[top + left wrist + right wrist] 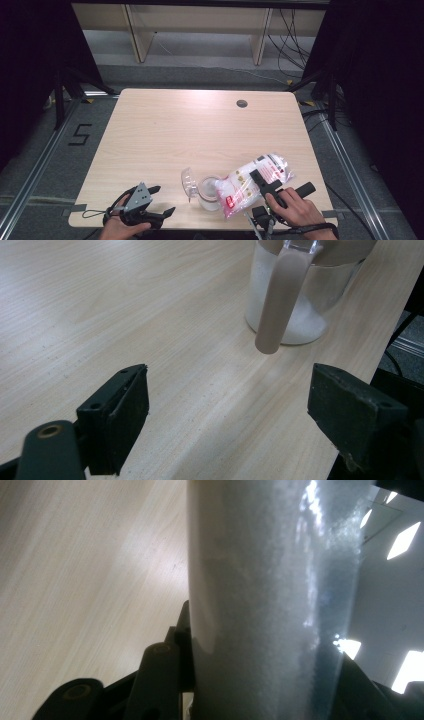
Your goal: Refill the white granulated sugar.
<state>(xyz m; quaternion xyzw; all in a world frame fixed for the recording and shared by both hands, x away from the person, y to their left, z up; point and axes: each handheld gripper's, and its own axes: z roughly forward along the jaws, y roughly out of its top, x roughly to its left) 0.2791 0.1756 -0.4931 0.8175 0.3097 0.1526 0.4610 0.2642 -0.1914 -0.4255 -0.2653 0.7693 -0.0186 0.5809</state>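
A clear jar (208, 196) holding white grains stands near the table's front edge, its flip lid (188, 182) swung open to the left. A plastic bag of white grains (250, 177) with a red and white label lies tilted, its lower end at the jar's mouth. My right gripper (263, 183) is shut across the bag's middle; in the right gripper view the bag (260, 605) stands between the jaws. My left gripper (156, 202) is open and holds nothing, at the front left. In the left gripper view the jar (300, 315) sits ahead of the gripper (227, 405), right of centre, with a brownish lid strap (277, 305) hanging down.
The wooden table (165, 130) has a round cable hole (242, 103) at the back right. The jar stands close to the front edge. Shelf legs (136, 37) and cables (292, 37) are on the floor beyond the table.
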